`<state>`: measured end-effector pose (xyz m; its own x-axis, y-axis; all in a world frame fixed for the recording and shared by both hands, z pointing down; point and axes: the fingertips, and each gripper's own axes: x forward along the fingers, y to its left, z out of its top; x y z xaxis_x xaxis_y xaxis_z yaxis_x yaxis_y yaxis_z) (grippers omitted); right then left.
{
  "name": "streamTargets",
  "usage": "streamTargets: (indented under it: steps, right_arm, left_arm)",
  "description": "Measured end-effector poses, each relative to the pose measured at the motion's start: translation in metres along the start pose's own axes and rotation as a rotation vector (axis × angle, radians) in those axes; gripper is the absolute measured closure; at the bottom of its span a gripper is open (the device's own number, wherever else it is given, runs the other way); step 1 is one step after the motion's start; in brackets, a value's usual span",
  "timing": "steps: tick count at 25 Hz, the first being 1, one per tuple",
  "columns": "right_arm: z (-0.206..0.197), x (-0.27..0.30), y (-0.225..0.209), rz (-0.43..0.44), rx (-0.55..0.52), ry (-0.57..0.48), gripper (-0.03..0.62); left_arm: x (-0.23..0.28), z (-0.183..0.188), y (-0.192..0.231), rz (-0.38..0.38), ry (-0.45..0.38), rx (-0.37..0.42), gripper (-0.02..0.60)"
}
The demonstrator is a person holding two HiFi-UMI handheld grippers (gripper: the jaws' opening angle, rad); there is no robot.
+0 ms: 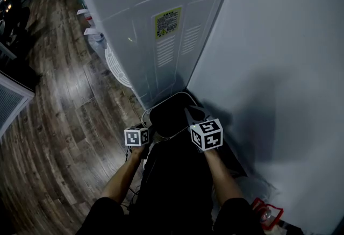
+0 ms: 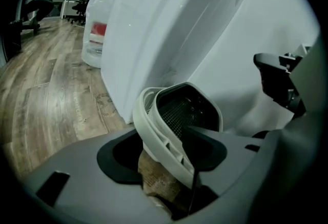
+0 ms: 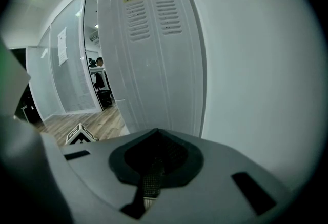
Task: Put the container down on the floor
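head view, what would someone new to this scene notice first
A tall white appliance with a yellow label and vent slots fills the upper middle, standing on the dark wooden plank floor against a white wall. At its foot, low in the middle, is a white-rimmed container with a dark inside, with the left gripper and the right gripper at its two sides.

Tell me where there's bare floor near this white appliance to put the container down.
The wood floor left of the container and white appliance is bare and wide. The corner between appliance and wall is tight; a red item lies along the wall nearer you.
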<state>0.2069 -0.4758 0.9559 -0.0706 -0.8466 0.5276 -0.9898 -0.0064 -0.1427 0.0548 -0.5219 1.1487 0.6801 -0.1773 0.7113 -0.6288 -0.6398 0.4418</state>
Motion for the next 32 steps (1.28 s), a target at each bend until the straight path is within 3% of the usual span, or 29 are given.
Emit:
streamTargets:
  steps: [4, 10, 12, 13, 14, 15, 23, 32]
  right_arm:
    - [0.001, 0.002, 0.001, 0.001, -0.004, 0.004, 0.583]
    - [0.005, 0.005, 0.006, 0.004, -0.002, 0.002, 0.582]
    - [0.006, 0.007, 0.008, 0.005, -0.006, 0.0, 0.583]
    - [0.008, 0.007, 0.009, 0.005, -0.008, -0.001, 0.583]
    - [0.009, 0.007, 0.01, 0.004, -0.01, -0.001, 0.583]
    - [0.011, 0.007, 0.01, 0.001, -0.011, -0.002, 0.583]
    - [0.07, -0.027, 0.028, -0.019, 0.026, -0.008, 0.583]
    - [0.193, -0.122, 0.058, -0.018, 0.04, -0.004, 0.583]
  left_arm:
    - [-0.008, -0.003, 0.019, 0.064, -0.001, -0.032, 0.285]
    - [-0.022, 0.002, 0.034, 0.063, -0.03, -0.014, 0.328]
    - [-0.029, 0.011, 0.036, 0.091, -0.067, 0.02, 0.384]
    - [-0.034, 0.018, 0.036, 0.115, -0.094, 0.051, 0.456]
    - [-0.039, 0.026, 0.035, 0.136, -0.123, 0.084, 0.565]
    - [-0.044, 0.035, 0.031, 0.145, -0.149, 0.113, 0.566]
    - [-0.11, 0.114, -0.029, 0.129, -0.219, 0.213, 0.566]
    - [-0.222, 0.196, -0.125, 0.119, -0.221, 0.224, 0.566]
